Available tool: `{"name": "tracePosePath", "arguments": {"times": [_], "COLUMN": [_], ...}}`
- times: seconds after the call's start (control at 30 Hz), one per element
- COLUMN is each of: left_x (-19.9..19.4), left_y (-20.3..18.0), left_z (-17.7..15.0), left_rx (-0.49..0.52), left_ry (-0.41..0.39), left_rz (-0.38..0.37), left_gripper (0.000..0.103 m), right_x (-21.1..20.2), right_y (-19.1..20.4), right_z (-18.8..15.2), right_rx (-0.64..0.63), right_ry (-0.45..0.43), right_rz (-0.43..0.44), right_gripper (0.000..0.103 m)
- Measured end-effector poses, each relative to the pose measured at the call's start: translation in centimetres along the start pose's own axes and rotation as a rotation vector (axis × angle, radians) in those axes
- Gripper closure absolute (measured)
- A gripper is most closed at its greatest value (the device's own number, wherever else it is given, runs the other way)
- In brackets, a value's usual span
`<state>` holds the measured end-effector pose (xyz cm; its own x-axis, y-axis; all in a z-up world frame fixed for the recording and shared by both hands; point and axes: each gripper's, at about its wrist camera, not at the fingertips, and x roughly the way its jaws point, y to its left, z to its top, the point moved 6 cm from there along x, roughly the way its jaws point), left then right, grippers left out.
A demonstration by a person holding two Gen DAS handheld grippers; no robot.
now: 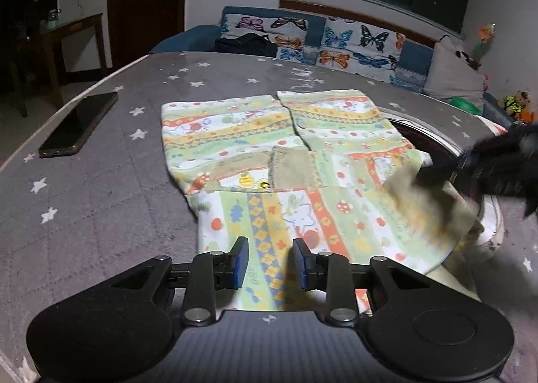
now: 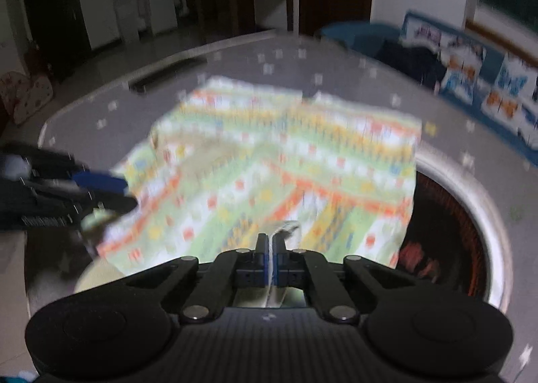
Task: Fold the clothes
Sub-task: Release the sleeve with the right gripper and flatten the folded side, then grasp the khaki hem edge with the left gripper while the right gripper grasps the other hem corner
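Green-orange-yellow striped cartoon-print garment

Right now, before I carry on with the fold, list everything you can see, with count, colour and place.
Patterned garment: one, green, orange, yellow and white, spread mid-table, part folded.
Table cover: one, grey with white stars, under the garment.
Phone: one, black, flat near the table's left edge.
Round opening: one, pale rim, dark inside, in the table at the garment's right.
Sofa: one, blue with butterfly cushions, behind the table.
Dark bundle: one, black, on the sofa.
Soft toys: number unclear, far right.
Left gripper: open, over the garment's near edge.
Right gripper: shut on a garment edge.
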<state>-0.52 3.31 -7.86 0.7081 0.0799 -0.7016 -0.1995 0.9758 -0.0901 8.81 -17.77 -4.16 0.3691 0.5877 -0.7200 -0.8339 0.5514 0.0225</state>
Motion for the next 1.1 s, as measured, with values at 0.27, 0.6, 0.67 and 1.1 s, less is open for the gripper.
{"name": "tracePosePath", "arguments": {"times": [0.27,0.6,0.67,1.1], "left_x": [0.4,-1.0,-0.1,-1.0], "left_y": [0.8,-2.6,-3.4,-4.2], "left_z": [0.0,1.4,1.1,-0.3], "left_rx": [0.01,0.04,0.056,0.049], "left_ry": [-0.004,-0.037,-0.009,0.026], "left_rz": [0.066,-0.032,-0.036,-0.038], "left_gripper": [0.072,0.071,0.071,0.059], "right_x": [0.7,0.8,1.7,1.1], "right_y": [-2.0,-0.8,-0.4,-0.6], "right_z": [0.9,-1.4,-2.2,-3.6], "right_rx": [0.02,0.011,0.01,0.031], "right_ry": [-0.013,0.052,0.086,0.086], "right_rz": [-0.058,0.037,0.047,0.035], "right_gripper": [0.093,0.073,0.071,0.042]}}
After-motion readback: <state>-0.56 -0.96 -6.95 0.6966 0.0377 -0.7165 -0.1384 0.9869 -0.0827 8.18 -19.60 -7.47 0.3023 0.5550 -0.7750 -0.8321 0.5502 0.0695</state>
